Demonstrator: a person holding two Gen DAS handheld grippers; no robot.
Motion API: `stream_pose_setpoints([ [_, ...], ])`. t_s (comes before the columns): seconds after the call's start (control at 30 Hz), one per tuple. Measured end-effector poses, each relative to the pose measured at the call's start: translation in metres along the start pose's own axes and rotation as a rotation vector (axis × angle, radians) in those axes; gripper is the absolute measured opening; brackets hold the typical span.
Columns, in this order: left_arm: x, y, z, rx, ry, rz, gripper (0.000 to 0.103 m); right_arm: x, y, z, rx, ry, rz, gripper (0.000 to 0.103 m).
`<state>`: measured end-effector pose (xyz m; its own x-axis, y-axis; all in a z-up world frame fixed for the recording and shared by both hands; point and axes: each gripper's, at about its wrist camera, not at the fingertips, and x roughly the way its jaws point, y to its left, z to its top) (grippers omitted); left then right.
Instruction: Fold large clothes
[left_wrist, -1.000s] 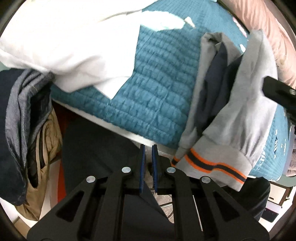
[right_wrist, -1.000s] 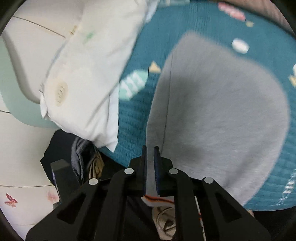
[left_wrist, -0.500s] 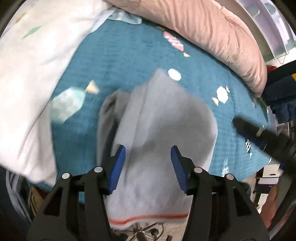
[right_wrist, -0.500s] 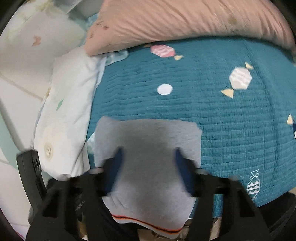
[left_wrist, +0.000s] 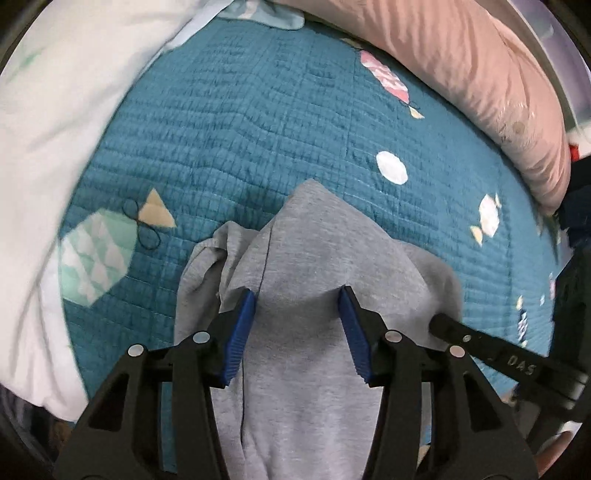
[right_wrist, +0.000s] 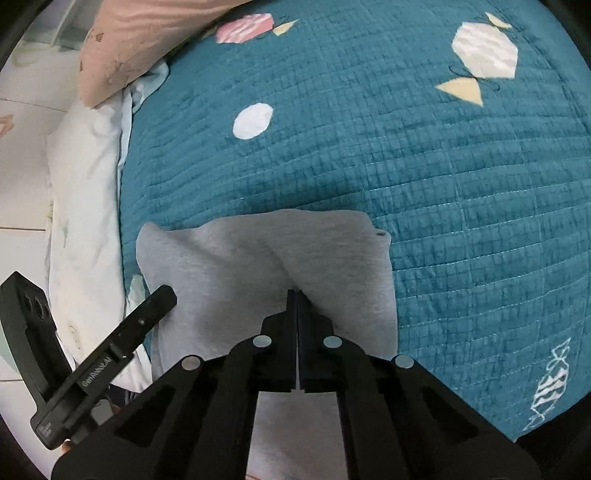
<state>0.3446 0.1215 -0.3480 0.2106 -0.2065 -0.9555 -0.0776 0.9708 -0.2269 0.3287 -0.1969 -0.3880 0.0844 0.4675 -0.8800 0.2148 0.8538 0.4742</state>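
A grey garment (left_wrist: 317, 258) lies folded on the teal quilt (left_wrist: 240, 129), running from mid-bed to the near edge. My left gripper (left_wrist: 297, 299) is open just above it, blue pads either side of a raised fold. In the right wrist view the grey garment (right_wrist: 240, 266) lies flat, and my right gripper (right_wrist: 296, 295) is shut, pinching a ridge of its cloth. The left gripper's body (right_wrist: 110, 350) shows at the left of that view. The right gripper's finger (left_wrist: 480, 343) shows at the right of the left wrist view.
A pink pillow (left_wrist: 461, 66) lies along the far side of the bed. A white duvet (left_wrist: 55, 129) is piled on the left and also shows in the right wrist view (right_wrist: 85, 206). The quilt (right_wrist: 406, 147) has candy-shaped patches.
Both grippers swung from the bed's edge to over the quilt, laying the grey garment down. The left gripper opened and let go. The right gripper opened half a second ago and is shut again.
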Motion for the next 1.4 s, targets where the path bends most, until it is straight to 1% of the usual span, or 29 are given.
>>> stream_pose_setpoints([
  [0.03,-0.005,-0.001,-0.002,0.002,0.007,0.005,0.048,-0.005,0.003,-0.002,-0.010,-0.004,-0.005,0.000],
  [0.07,-0.010,-0.001,-0.004,0.009,0.015,0.010,0.046,-0.015,0.006,-0.008,-0.020,-0.004,-0.003,0.003],
  [0.1,-0.015,-0.002,-0.008,0.026,0.022,0.023,0.044,-0.023,0.009,-0.013,-0.031,-0.003,0.006,0.003],
  [0.17,-0.029,-0.003,-0.022,0.069,0.023,0.056,0.044,-0.040,0.015,-0.030,-0.078,-0.005,0.020,0.003],
  [0.23,-0.037,0.002,-0.039,0.077,0.041,0.039,0.044,-0.048,0.018,-0.046,-0.104,0.013,0.005,0.003],
  [0.3,-0.041,0.011,-0.058,0.073,0.071,0.034,0.044,-0.052,0.018,-0.069,-0.125,0.051,0.008,0.003],
  [0.33,-0.041,0.016,-0.072,0.073,0.091,0.037,0.044,-0.051,0.018,-0.078,-0.137,0.066,0.003,0.003],
  [0.4,-0.039,0.024,-0.092,0.058,0.121,0.036,0.044,-0.046,0.019,-0.102,-0.174,0.099,-0.033,0.003],
  [0.43,-0.039,0.029,-0.104,0.048,0.135,0.032,0.043,-0.040,0.019,-0.114,-0.184,0.129,-0.046,0.003],
  [0.5,-0.036,0.035,-0.119,0.046,0.135,0.041,0.043,-0.024,0.016,-0.131,-0.186,0.175,-0.056,0.003],
  [0.53,-0.034,0.036,-0.123,0.050,0.130,0.044,0.042,-0.013,0.012,-0.137,-0.181,0.195,-0.081,0.003],
  [0.6,-0.023,0.040,-0.125,0.044,0.128,0.064,0.040,0.005,0.007,-0.140,-0.183,0.181,-0.127,0.000],
  [0.63,-0.012,0.044,-0.126,0.025,0.130,0.069,0.040,0.014,0.003,-0.139,-0.175,0.181,-0.131,0.000],
  [0.67,-0.004,0.047,-0.126,0.011,0.128,0.072,0.040,0.021,-0.003,-0.138,-0.139,0.187,-0.115,0.000],
  [0.73,-0.002,0.047,-0.126,0.009,0.118,0.071,0.040,0.021,-0.006,-0.136,-0.112,0.202,-0.099,0.000],
  [0.83,-0.007,0.045,-0.125,0.011,0.122,0.073,0.040,0.015,-0.003,-0.137,-0.136,0.205,-0.098,0.001],
  [0.93,-0.024,0.039,-0.122,0.043,0.120,0.066,0.042,0.001,0.005,-0.135,-0.190,0.204,-0.073,0.009],
  [0.97,-0.031,0.038,-0.122,0.043,0.115,0.050,0.047,-0.008,0.009,-0.135,-0.210,0.197,-0.055,0.012],
  [1.0,-0.039,0.037,-0.120,0.037,0.107,0.036,0.072,-0.017,0.010,-0.133,-0.217,0.177,-0.044,0.021],
  [1.03,-0.045,0.038,-0.119,0.029,0.092,0.031,0.091,-0.026,0.011,-0.131,-0.219,0.152,-0.032,0.045],
  [1.07,-0.054,0.040,-0.117,0.018,0.061,0.011,0.091,-0.036,0.015,-0.127,-0.218,0.117,-0.025,0.072],
  [1.1,-0.064,0.042,-0.113,0.011,0.023,-0.041,0.091,-0.045,0.016,-0.124,-0.214,0.075,-0.026,0.079],
  [1.13,-0.069,0.043,-0.111,0.007,0.006,-0.068,0.091,-0.056,0.017,-0.121,-0.213,0.015,-0.037,0.083],
  [1.17,-0.073,0.045,-0.107,-0.002,-0.005,-0.075,0.091,-0.061,0.017,-0.119,-0.217,-0.015,-0.046,0.083],
  [1.2,-0.073,0.048,-0.103,-0.011,-0.010,-0.060,0.091,-0.066,0.018,-0.114,-0.224,-0.028,-0.053,0.083],
  [1.27,-0.068,0.053,-0.095,-0.019,0.005,-0.027,0.091,-0.066,0.016,-0.105,-0.207,-0.020,-0.053,0.083],
  [1.4,-0.046,0.064,-0.081,-0.034,0.041,0.003,0.091,-0.062,0.004,-0.096,-0.183,-0.018,-0.069,0.083],
])
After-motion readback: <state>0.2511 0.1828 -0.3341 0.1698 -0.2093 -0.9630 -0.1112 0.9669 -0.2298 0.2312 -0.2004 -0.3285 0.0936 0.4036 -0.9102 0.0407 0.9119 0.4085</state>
